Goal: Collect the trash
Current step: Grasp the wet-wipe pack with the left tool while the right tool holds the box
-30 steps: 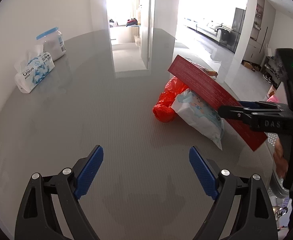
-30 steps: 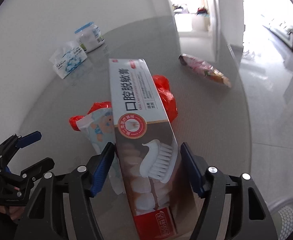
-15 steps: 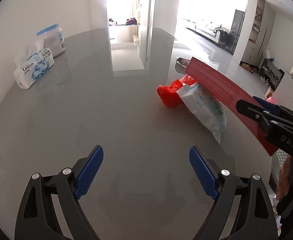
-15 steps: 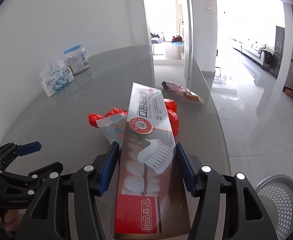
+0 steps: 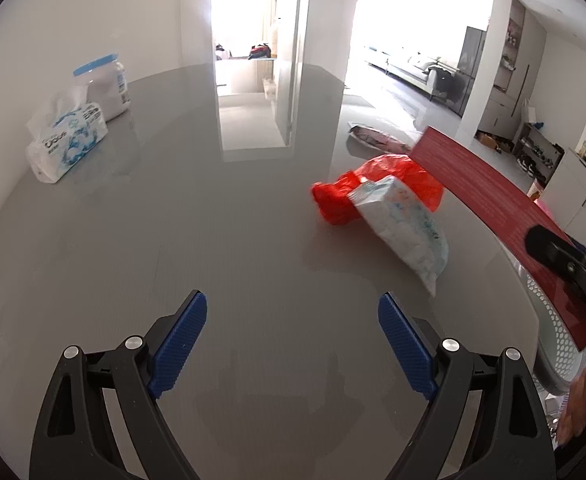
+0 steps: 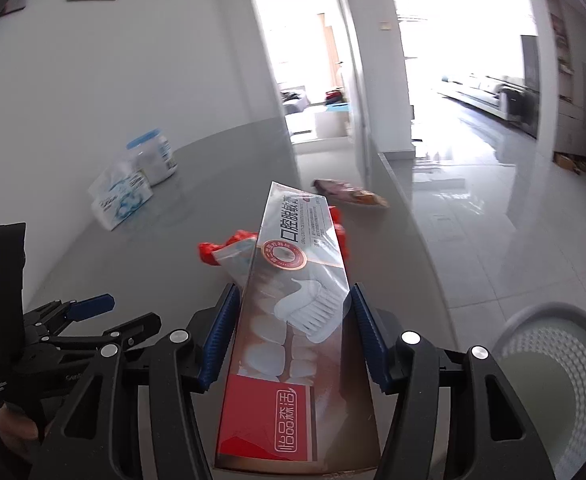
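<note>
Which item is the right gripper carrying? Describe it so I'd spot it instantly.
On the grey table's right side, above the red bag and white pack, the right gripper holds a long toothpaste box. Only it is rigid, with a toothbrush picture.

Tissue pack (image 5: 67,138) touching blue-lidded jar (image 5: 105,86) on grey table (image 5: 213,240), far-left.

One long red toothpaste carton (image 6: 293,320), one crumpled red plastic bag (image 5: 373,184), one white wipes pack (image 5: 405,224), one pink snack wrapper (image 5: 373,138), one white tissue pack (image 5: 67,140), one blue-lidded white jar (image 5: 107,84), one white perforated bin (image 6: 553,380).

Long red toothpaste box (image 6: 305,300) aloft, tilted; red bag (image 5: 377,190) and white packet (image 5: 405,226) touching on table.
</note>
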`<state>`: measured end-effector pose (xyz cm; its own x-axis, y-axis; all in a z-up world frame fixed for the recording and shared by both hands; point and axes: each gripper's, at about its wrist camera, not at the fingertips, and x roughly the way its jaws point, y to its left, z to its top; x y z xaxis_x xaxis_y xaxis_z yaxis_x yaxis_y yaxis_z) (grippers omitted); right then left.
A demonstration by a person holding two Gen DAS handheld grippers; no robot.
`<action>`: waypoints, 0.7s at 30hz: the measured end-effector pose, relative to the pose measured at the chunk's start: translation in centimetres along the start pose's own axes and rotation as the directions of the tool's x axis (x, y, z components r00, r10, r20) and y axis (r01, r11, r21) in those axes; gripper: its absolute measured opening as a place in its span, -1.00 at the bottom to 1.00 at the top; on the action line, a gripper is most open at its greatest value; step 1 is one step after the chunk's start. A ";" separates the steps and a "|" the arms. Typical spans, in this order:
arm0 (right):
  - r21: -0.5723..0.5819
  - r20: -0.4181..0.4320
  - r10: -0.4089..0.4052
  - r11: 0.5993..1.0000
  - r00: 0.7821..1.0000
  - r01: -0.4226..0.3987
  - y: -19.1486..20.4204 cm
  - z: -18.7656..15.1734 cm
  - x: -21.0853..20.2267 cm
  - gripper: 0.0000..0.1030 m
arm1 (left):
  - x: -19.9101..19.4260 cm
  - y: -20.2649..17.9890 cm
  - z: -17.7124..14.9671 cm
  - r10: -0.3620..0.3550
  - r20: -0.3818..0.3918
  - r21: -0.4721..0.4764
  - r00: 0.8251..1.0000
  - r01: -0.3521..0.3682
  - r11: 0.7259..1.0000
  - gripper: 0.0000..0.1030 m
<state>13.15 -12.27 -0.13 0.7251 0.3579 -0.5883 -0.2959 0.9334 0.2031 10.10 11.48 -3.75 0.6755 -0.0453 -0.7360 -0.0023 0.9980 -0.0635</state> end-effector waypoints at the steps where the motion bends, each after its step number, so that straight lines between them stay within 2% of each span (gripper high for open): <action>1: 0.014 0.005 -0.016 1.000 1.000 0.015 -0.5 -0.2 -0.5 0.07 | 0.2 -0.6 0.2 -0.008 0.003 0.004 1.000 0.008 1.000 0.67; 5: 0.049 0.023 -0.074 0.996 0.997 0.072 -1.7 -1.0 -1.8 0.07 | 1.0 -3.2 0.7 -0.046 0.005 0.018 0.999 0.046 0.999 0.67; 11: 0.093 0.038 -0.107 0.990 0.994 0.103 -3.6 -1.8 -3.5 0.06 | 2.9 -6.8 2.0 -0.063 -0.002 0.024 0.998 0.063 0.998 0.67; 17: 0.107 0.037 -0.131 0.986 0.991 0.126 -5.1 -2.4 -4.3 0.06 | 5.8 -9.2 3.0 -0.037 -0.035 -0.018 0.999 0.036 0.999 0.67; 21: 0.123 0.037 -0.120 0.986 0.992 0.114 -5.7 -2.9 -4.5 0.06 | 7.4 -10.0 3.5 -0.003 -0.051 -0.052 0.999 0.000 0.999 0.67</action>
<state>9.74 -19.34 -0.91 0.7777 0.2443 -0.5793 -0.1320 0.9643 0.2294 17.72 1.29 -6.22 0.6370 -0.0506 -0.7692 -0.0404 0.9943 -0.0989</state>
